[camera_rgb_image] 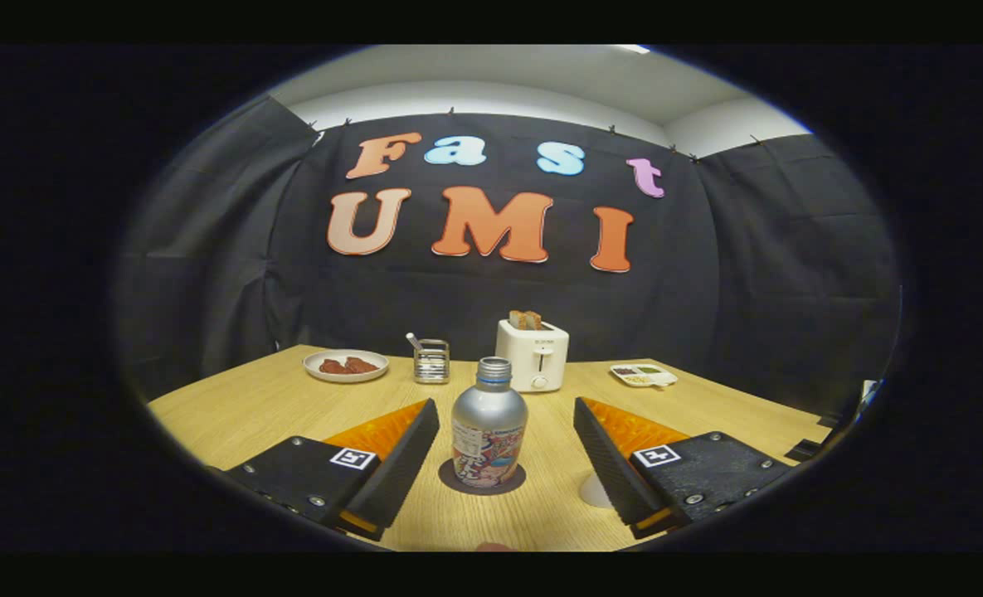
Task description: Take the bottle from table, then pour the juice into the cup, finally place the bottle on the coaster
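A silver bottle (489,423) with a printed label and a grey cap stands upright on a dark round coaster (482,481) on the wooden table (259,406). It is between my two fingers and a little ahead of them, touching neither. My gripper (506,423) is open wide, its black ribbed pads (404,460) well apart from the bottle on both sides. Part of a white cup (595,491) peeks out behind the right finger, mostly hidden by it.
Beyond the bottle stands a white toaster (532,355) with toast in it. To its left are a small metal rack (430,361) and a plate with reddish food (346,365). A small white tray (643,375) lies at the right back.
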{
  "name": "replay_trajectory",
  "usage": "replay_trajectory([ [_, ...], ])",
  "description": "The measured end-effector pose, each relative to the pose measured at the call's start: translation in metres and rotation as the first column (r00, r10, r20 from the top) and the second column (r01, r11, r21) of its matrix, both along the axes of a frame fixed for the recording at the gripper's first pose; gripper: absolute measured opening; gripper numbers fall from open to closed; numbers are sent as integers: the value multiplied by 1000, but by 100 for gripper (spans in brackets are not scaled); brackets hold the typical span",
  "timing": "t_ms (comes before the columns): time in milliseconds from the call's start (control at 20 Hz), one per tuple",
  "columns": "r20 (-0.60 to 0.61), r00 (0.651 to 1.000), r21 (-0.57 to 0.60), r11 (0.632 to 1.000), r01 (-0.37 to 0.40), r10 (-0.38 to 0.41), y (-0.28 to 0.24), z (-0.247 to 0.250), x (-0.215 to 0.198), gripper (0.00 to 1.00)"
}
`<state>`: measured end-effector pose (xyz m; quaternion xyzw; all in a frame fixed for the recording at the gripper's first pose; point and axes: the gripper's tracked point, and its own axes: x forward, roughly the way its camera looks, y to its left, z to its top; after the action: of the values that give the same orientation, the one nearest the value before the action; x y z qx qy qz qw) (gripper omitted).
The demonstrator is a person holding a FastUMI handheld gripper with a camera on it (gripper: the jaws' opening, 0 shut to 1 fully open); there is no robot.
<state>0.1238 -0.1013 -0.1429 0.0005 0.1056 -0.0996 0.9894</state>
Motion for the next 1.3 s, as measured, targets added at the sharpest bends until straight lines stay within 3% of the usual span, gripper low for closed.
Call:
replay_trajectory([
  [500, 94, 995, -47, 999, -10, 15, -18, 78, -76, 97],
  [750, 151, 988, 6, 999, -41, 40, -5, 117, -105, 97],
  [850, 174, 982, 32, 997, -75, 68, 6, 126, -114, 97],
  [1300, 198, 979, -1, 999, -40, 40, 4, 138, -138, 96],
])
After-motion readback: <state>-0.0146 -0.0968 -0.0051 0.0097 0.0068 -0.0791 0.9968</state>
